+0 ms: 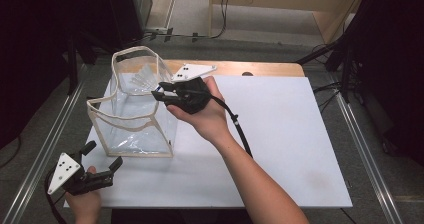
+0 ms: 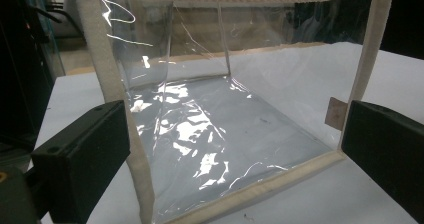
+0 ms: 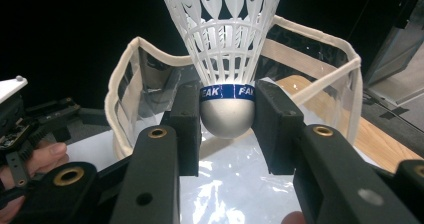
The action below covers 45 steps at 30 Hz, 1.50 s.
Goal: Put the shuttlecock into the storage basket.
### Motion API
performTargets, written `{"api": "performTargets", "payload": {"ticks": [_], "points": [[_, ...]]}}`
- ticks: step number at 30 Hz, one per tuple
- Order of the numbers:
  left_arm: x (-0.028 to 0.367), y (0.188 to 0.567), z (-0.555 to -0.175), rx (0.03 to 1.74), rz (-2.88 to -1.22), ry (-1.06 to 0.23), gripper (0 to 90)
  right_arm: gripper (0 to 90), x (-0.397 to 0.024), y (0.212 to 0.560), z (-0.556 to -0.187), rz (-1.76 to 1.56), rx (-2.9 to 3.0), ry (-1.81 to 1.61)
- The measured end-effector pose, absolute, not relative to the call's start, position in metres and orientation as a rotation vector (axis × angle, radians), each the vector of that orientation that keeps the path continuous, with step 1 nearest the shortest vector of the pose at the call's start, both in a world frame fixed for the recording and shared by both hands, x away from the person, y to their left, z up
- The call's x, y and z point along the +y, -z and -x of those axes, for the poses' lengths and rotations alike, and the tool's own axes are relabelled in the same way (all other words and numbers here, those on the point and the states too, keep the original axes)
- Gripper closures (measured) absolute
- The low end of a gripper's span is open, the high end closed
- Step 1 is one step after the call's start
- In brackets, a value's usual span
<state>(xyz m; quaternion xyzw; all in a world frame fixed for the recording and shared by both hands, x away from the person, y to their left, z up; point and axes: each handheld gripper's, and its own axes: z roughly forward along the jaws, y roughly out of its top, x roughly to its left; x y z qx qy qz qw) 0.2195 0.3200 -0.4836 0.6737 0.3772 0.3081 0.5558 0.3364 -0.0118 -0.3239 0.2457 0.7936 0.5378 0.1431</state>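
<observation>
Right tongs (image 3: 227,116) pinch shuttlecock (image 3: 227,59) by its cork, above clear bag (image 1: 132,109) on counter (image 1: 280,134). Left tongs (image 1: 102,156) spread, near-left of the bag.

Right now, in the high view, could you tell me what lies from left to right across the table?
Left tongs, open at the near left corner → clear bag with cream trim, standing open → right tongs, shut on a white shuttlecock over the bag's mouth → bare white board.
</observation>
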Motion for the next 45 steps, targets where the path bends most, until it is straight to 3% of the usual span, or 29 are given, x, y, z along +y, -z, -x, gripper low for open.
{"api": "performTargets", "payload": {"ticks": [23,28,34,40,45], "points": [[0.321,0.484,-0.22,0.891,-1.585,-0.724,0.0,61.8,0.012,0.328,-0.332,-0.654,2.349,-1.547],[0.321,0.483,-0.22,0.89,-1.588,-0.724,0.0,36.0,0.006,0.325,-0.33,-0.678,2.329,-1.592],[0.321,0.483,-0.22,0.891,-1.589,-0.725,0.0,13.8,-0.008,0.326,-0.327,-0.687,2.29,-1.62],[0.321,0.483,-0.22,0.892,-1.586,-0.724,0.0,0.0,-0.025,0.33,-0.324,-0.703,2.268,-1.626],[0.32,0.484,-0.22,0.893,-1.588,-0.725,0.0,0.0,-0.041,0.335,-0.32,-0.74,2.228,-1.595]]}}
